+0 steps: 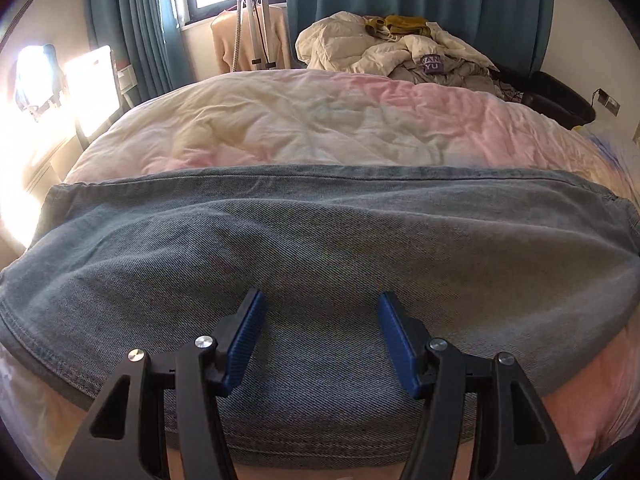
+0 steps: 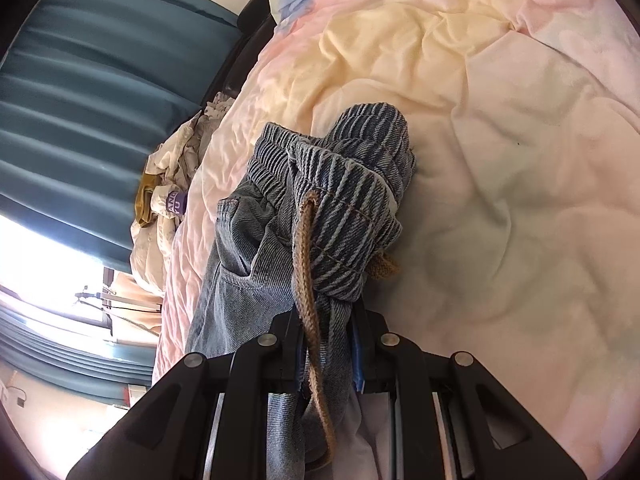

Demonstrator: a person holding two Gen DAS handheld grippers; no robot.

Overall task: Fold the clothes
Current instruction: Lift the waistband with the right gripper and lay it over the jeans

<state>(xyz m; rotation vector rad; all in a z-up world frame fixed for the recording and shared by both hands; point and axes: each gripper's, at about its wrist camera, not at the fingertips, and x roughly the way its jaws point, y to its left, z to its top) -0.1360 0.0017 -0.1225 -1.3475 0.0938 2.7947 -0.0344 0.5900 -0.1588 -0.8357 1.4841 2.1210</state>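
Note:
A pair of light blue jeans (image 1: 312, 248) lies flat across the near part of the bed, hem edge at the lower left. My left gripper (image 1: 320, 312) hovers just over the denim, its blue pads (image 1: 244, 340) wide apart with only flat cloth below them. In the right wrist view the jeans' elastic waistband (image 2: 344, 184) is bunched up, with a brown drawstring (image 2: 306, 280) hanging down. My right gripper (image 2: 326, 344) is shut on that bunched waistband cloth, the drawstring running between its fingers.
The pastel pink and yellow bedspread (image 1: 320, 120) covers the bed. A heap of cream bedding and clothes (image 1: 392, 48) lies at the far end. Teal curtains (image 1: 120, 20), a bright window, a garment steamer stand (image 1: 256, 20) and a black seat (image 1: 560, 96) stand around the bed.

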